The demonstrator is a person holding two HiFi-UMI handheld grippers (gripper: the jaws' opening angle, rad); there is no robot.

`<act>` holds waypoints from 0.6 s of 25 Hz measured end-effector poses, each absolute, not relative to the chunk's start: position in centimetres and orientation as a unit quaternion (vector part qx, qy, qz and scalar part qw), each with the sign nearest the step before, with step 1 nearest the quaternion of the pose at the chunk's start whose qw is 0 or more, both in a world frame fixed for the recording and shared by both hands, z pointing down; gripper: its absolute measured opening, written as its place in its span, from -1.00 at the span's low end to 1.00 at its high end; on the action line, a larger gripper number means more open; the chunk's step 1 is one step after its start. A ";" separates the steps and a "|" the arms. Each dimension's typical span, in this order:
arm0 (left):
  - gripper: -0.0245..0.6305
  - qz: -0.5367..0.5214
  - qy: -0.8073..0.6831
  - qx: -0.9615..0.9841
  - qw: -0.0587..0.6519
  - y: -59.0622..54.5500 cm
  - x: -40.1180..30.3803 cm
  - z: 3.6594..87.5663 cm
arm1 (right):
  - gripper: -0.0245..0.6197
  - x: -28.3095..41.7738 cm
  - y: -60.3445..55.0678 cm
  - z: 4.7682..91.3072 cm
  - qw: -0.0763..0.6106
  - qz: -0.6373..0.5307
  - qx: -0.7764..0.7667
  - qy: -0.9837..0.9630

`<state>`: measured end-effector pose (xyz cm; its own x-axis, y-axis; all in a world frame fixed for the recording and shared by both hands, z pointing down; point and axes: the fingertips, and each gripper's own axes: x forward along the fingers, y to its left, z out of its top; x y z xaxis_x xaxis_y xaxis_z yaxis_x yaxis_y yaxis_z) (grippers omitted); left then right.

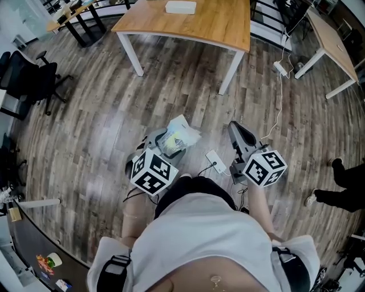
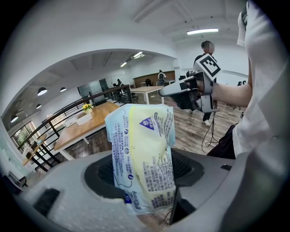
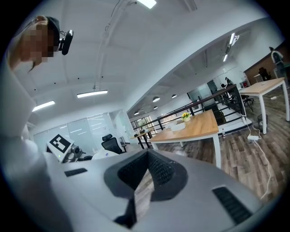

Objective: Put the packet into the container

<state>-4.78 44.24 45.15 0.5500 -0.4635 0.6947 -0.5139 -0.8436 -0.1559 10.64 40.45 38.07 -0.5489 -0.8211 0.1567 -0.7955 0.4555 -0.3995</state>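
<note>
The left tool (image 1: 165, 145) grips the packet (image 2: 142, 158) above the floor, well short of the wooden surface (image 1: 217, 23). The right tool (image 3: 147, 154) is closed and empty. Pickup appears complete; no container is identifiable, so placement remains.

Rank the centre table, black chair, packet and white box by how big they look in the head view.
1. centre table
2. black chair
3. packet, helped by being nearest the camera
4. white box
</note>
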 end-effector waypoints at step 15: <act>-0.06 0.393 -0.267 0.880 0.024 42.7 -7.2 45.9 | -0.89 8.8 39.6 39.7 0.038 -0.240 -0.483 0.842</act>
